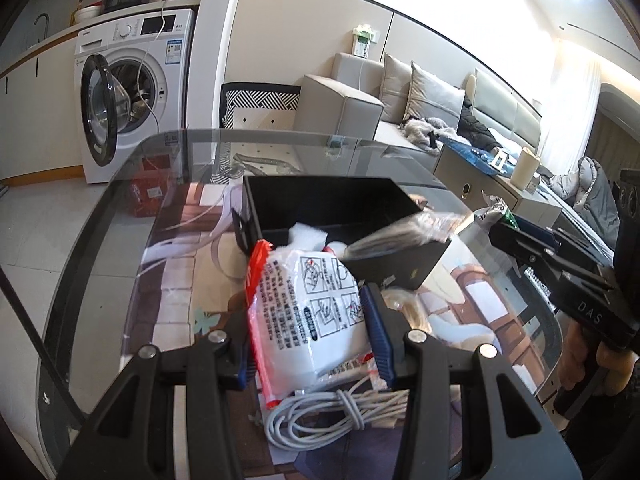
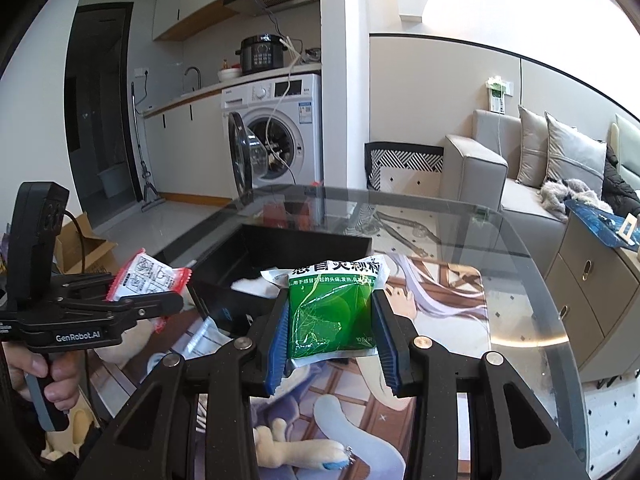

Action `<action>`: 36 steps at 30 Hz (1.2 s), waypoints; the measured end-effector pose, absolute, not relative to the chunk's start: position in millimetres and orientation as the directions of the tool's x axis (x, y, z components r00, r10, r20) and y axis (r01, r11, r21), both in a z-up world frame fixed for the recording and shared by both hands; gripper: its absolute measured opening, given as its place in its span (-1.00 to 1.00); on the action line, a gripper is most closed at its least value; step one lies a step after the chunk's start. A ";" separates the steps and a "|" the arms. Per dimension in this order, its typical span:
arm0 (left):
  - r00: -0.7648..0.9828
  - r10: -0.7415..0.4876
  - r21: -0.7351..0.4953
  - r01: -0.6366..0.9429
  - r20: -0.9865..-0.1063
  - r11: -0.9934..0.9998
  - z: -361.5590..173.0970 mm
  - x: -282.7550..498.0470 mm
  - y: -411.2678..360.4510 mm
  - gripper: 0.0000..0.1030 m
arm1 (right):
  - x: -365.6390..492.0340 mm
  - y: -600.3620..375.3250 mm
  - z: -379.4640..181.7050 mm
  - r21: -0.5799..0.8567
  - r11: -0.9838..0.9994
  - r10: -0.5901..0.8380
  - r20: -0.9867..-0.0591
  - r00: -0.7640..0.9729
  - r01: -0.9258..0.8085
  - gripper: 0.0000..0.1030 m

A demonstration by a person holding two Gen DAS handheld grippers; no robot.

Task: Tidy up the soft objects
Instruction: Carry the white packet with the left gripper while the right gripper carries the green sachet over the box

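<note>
Both grippers are up off the glass table (image 2: 500,240) right now, each with a packet. The left gripper (image 1: 308,320) has its blue pads clamped on a white packet with red edges (image 1: 308,300), filling the lower centre of the left wrist view. From the right wrist camera that same packet sits at the left edge of frame, poking out past the black jaws, with a hand (image 2: 48,376) on the grip below.

The right gripper (image 2: 332,320) is squeezed tight on a green packet (image 2: 332,312), centre frame, its white top flap standing above the fingers.

Straight ahead of both is the black box (image 1: 320,200), open-topped, on the table at mid frame. White soft stuff (image 1: 308,236) already lies inside, and a clear-wrapped packet (image 1: 412,228) is draped over the box's right rim. The near corner of the box is close under the white packet, so it's tight there.

Below the left gripper a coiled white cable (image 1: 332,408) lies on the table, at the bottom centre of the left wrist view. A printed mat (image 2: 440,320) shows under the glass.

The table's rounded edge sweeps along the left side of the left wrist view, with open floor beyond it. On the right of the right wrist view the glass is bare out to its curved rim, with plenty of room.
</note>
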State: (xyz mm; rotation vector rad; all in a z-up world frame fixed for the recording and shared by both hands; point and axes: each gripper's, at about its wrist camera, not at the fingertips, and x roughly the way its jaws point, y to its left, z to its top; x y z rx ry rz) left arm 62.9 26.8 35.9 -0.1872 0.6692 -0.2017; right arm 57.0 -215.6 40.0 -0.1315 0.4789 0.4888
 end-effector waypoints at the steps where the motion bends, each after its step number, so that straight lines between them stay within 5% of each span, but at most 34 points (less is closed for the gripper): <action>1: 0.768 -0.249 -0.238 0.128 -0.590 0.963 38.6 64.5 26.4 -0.13 | 57.2 -214.9 40.1 -0.008 0.876 0.423 -0.469 0.775 -0.483 -0.26; 36: 0.762 -0.242 -0.227 0.128 -0.600 0.965 43.6 142.4 7.9 -0.13 | 116.9 -175.5 40.6 0.020 0.850 0.471 -0.477 0.742 -0.527 -0.26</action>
